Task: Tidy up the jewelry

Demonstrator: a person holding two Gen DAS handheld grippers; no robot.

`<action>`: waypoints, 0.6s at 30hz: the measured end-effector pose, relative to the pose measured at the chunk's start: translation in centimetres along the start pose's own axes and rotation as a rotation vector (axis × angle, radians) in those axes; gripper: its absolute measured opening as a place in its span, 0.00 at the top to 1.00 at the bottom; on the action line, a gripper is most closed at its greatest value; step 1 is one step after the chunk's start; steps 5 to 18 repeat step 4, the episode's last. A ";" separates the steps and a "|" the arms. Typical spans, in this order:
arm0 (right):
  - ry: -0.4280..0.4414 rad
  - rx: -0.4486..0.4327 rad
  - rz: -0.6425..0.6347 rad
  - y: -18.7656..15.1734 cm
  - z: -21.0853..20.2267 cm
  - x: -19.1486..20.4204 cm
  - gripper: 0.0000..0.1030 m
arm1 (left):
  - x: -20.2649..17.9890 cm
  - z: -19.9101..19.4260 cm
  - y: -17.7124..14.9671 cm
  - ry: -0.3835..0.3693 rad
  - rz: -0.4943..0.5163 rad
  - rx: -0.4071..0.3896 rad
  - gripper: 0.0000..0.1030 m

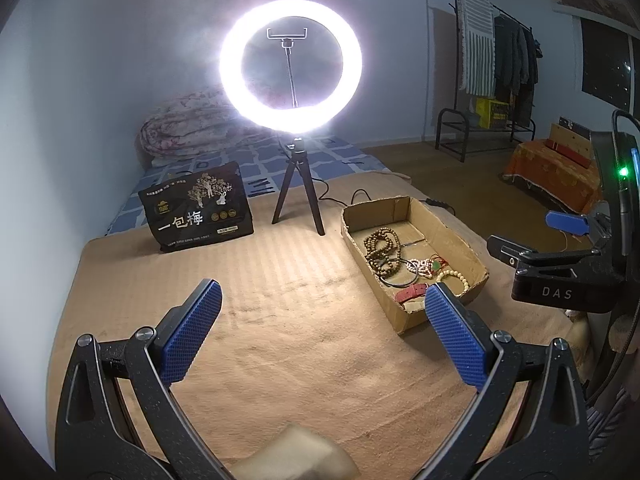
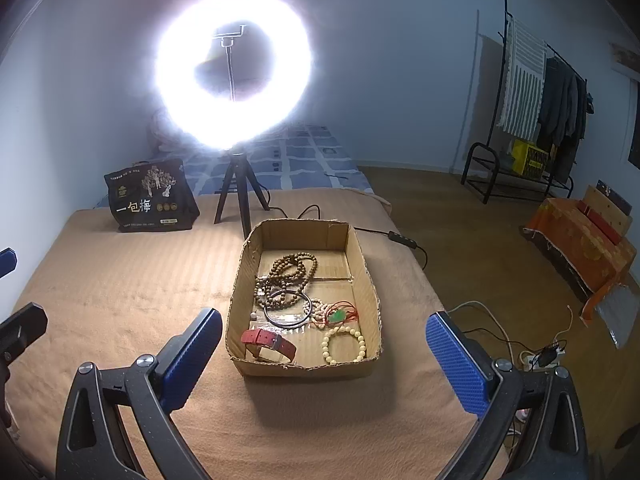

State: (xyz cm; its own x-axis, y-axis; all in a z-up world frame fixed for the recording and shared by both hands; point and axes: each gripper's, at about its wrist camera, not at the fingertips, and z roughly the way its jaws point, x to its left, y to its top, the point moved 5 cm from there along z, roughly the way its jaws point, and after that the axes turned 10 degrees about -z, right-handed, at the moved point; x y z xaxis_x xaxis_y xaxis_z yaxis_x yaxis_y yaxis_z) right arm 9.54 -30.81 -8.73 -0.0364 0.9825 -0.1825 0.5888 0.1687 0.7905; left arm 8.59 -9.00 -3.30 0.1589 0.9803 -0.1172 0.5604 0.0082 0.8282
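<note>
Both grippers — left gripper [image 1: 322,334], right gripper [image 2: 324,354] — are gaping wide, holding nothing; the light, floppy cream bead bracelet [image 2: 344,345] is looking easiest to pinch at its rim

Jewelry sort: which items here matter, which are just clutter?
Job:
cardboard box
wooden bead strand
dark bangle
red watch strap
cream bead bracelet
green pendant

Clutter:
ring light
black snack bag
clothes rack

Dim room | round white ring lamp on black tripod [image 1: 291,65] [image 2: 234,68] is glaring, blooming | fisheye is bending edges | corners are darkening.
</note>
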 end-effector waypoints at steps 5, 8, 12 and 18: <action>0.001 0.005 -0.007 -0.1 0.1 0.1 0.00 | 0.4 0.1 0.1 0.000 -0.012 -0.001 0.00; 0.001 0.005 -0.007 -0.1 0.1 0.1 0.00 | 0.4 0.1 0.1 0.000 -0.012 -0.001 0.00; 0.001 0.005 -0.007 -0.1 0.1 0.1 0.00 | 0.4 0.1 0.1 0.000 -0.012 -0.001 0.00; 0.001 0.005 -0.007 -0.1 0.1 0.1 0.00 | 0.4 0.1 0.1 0.000 -0.012 -0.001 0.00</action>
